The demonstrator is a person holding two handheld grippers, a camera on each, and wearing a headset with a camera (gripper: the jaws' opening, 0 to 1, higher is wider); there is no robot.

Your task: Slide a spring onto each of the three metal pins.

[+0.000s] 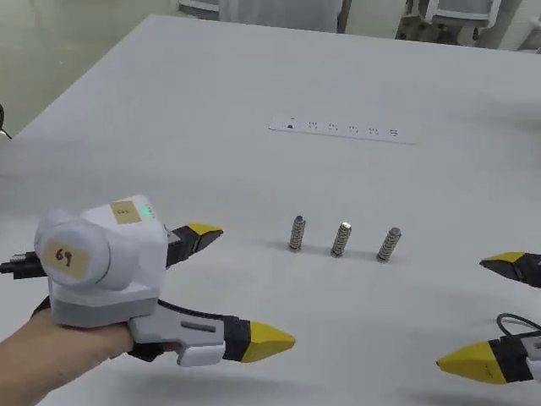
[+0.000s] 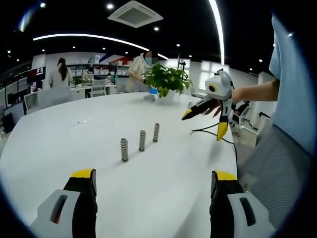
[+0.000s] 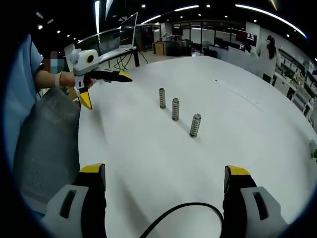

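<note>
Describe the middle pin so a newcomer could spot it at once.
On the white table, just nearer the person than the white power strip, three spring-covered pins stand in a short row. The middle pin is the one whose top glints bright in the head view, while the left pin and the right pin have dull grey tops.

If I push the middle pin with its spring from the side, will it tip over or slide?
Probably tips: the middle pin stands tall and thin on a narrow base. Once down, it likely rolls on the smooth table.
</note>
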